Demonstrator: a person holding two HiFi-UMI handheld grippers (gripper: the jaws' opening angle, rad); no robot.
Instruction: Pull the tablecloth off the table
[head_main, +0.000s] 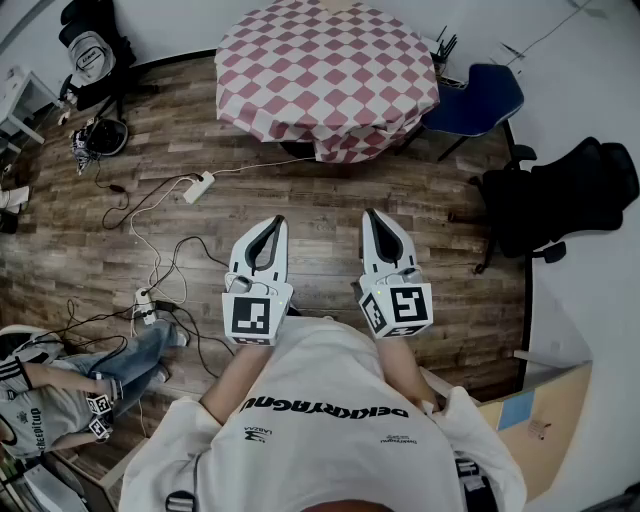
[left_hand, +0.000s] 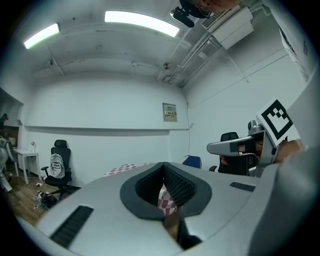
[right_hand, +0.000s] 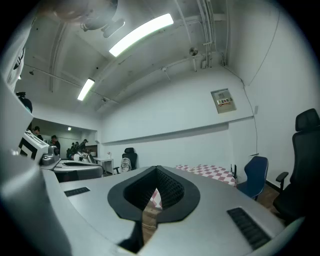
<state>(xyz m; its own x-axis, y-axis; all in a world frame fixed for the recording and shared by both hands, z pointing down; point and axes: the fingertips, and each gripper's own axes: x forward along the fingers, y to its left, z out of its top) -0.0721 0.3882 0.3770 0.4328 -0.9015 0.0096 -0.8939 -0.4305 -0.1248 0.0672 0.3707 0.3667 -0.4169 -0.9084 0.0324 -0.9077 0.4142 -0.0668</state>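
**Checked tablecloth on round table; both grippers closed, empty**

Tablecloth (head_main: 325, 75): soft red-and-white checked fabric. It is draped over a round table at the far side of the plank wood floor (head_main: 300, 200), its hem hanging in folds.

Left gripper (head_main: 275, 224) and right gripper (head_main: 371, 216): smooth grey shells, ribbed black pads. Jaws pressed together on nothing, well apart from the cloth.
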